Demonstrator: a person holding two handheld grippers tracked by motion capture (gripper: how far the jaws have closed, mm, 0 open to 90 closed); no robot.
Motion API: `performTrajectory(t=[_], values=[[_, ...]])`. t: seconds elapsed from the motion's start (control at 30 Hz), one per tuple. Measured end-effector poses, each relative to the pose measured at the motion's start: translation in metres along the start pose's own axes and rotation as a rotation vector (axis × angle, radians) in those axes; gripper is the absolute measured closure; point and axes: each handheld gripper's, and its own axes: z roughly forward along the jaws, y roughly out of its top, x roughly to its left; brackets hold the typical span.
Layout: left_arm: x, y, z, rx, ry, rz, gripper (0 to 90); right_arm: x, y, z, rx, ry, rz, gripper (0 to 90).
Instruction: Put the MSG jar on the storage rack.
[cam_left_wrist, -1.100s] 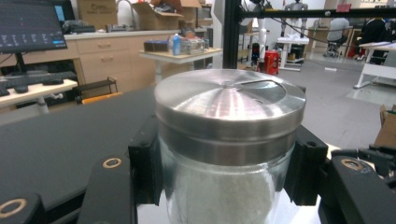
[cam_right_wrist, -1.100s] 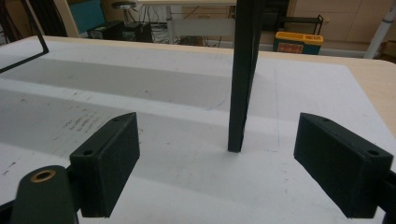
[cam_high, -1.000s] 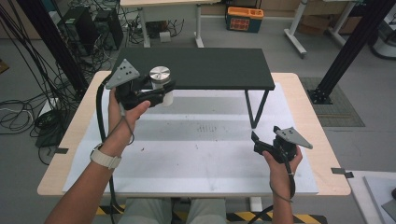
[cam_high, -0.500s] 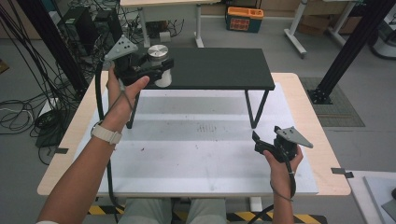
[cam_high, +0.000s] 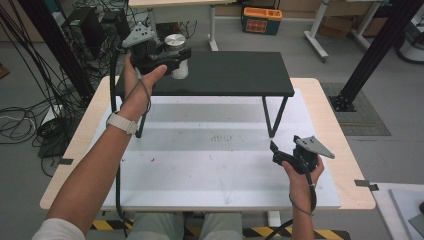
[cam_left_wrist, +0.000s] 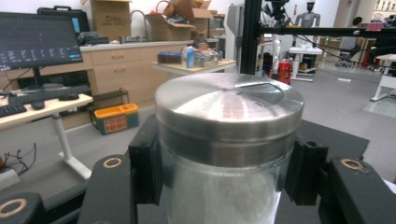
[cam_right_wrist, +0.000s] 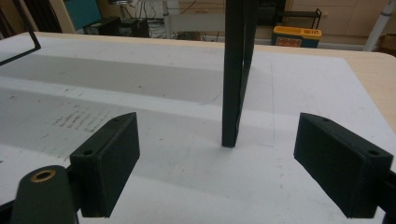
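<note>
High view: the left tongs (cam_high: 172, 56) clamp a glass jar (cam_high: 178, 67) with a metal lid (cam_high: 174, 41), holding it at the far left end of a low black shelf (cam_high: 235, 74) that stands on the white tabletop (cam_high: 215, 160). Whether the jar rests on the shelf or hangs just over it cannot be told. The person's left forearm, with a pale wristband (cam_high: 122, 123), reaches in across the tabletop's left part. The right tongs (cam_high: 276, 152) hover low near the tabletop's right front, well apart from the jar. Cables and dark posts crowd the floor beyond the tabletop's left edge, and an orange crate (cam_high: 264, 20) sits on the floor behind.

Left gripper view: the jar (cam_left_wrist: 224, 186) is pinched between the two black pads, its brushed lid (cam_left_wrist: 229, 105) rising above them. Behind it are a desk with a monitor (cam_left_wrist: 39, 39), an orange crate (cam_left_wrist: 114, 119) on the floor and a black upright post (cam_left_wrist: 250, 35).

Right gripper view: the right tongs (cam_right_wrist: 233, 168) stand wide apart with nothing between them; straight ahead, the shelf's black leg (cam_right_wrist: 237, 74) stands on the tabletop (cam_right_wrist: 140, 88).
</note>
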Motion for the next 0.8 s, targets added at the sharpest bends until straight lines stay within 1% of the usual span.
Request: performTrajectory(t=[0.13, 0.33, 0.57, 0.7, 0.8], values=[[0.006, -0.004, 0.008, 0.008, 0.004, -0.024, 42.8, -0.001, 0.000, -0.001, 0.002, -0.002, 0.002, 13.9], [0.014, -0.009, 0.018, 0.020, 0.023, -0.024, 42.7, -0.001, -0.001, -0.002, 0.003, -0.006, 0.006, 14.0], [0.019, -0.013, 0.024, 0.015, 0.021, -0.030, 42.7, -0.002, -0.001, -0.001, 0.006, -0.009, 0.010, 14.0], [0.021, -0.013, 0.029, 0.017, 0.028, -0.034, 42.7, -0.002, -0.001, -0.001, 0.006, -0.009, 0.009, 14.0], [0.023, -0.015, 0.033, 0.015, 0.031, -0.028, 42.6, -0.003, -0.002, -0.001, 0.008, -0.012, 0.013, 14.0]])
